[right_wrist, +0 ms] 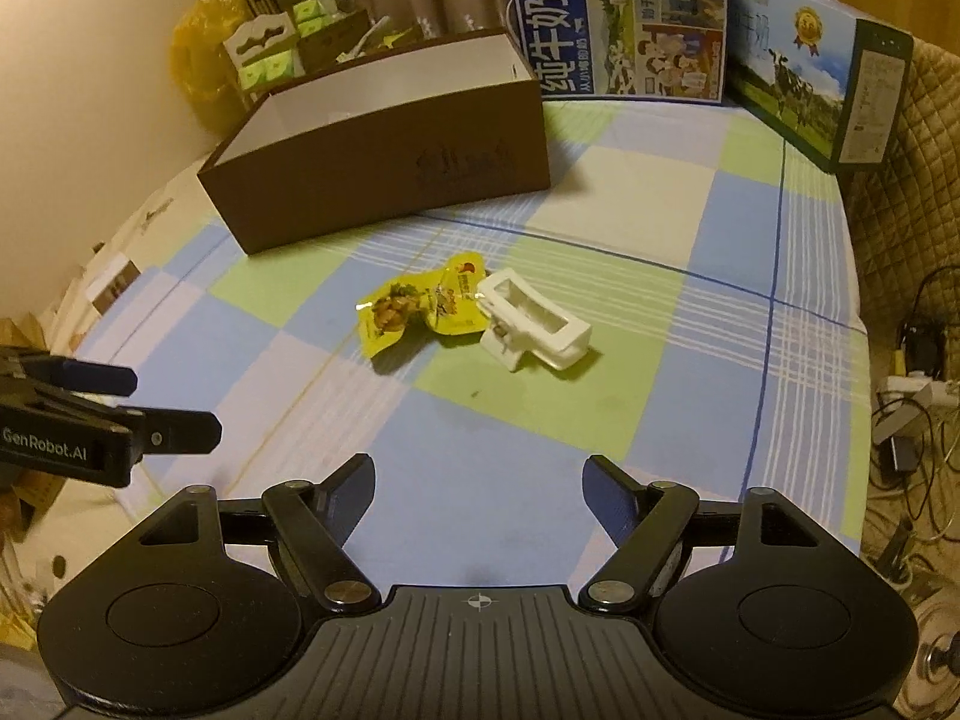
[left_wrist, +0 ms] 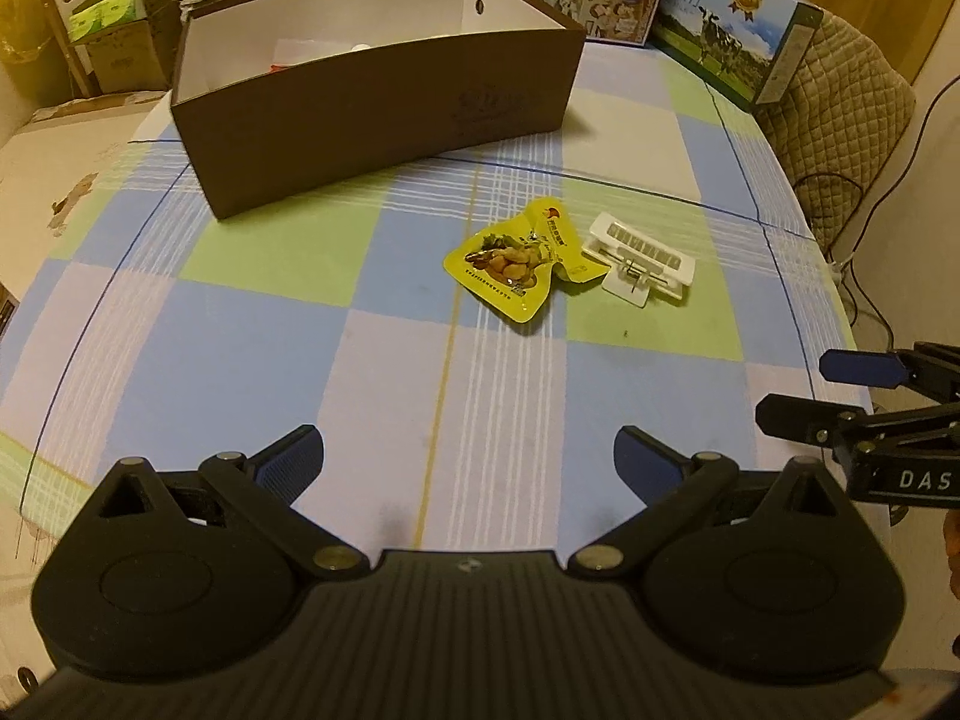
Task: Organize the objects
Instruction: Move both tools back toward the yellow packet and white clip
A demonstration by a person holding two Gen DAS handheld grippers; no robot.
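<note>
Yellow snack packet (left_wrist: pixel 510 264) lies ahead of left gripper (left_wrist: pixel 468 462) (jaws spread).

**Words You Can Read**

The left gripper (right_wrist: pixel 171 405) has "GenRobot.AI" in white letters on its black side. The right gripper (left_wrist: pixel 792 390) shows the white letters "DAS" on its black body, and the rest is cut off at the edge.

The big blue milk carton (right_wrist: pixel 618 24) at the back of the table has large white Chinese words, "纯牛奶", and the number "1956". The yellow snack packet (left_wrist: pixel 510 264) has print on it, but it is too small to read.
</note>
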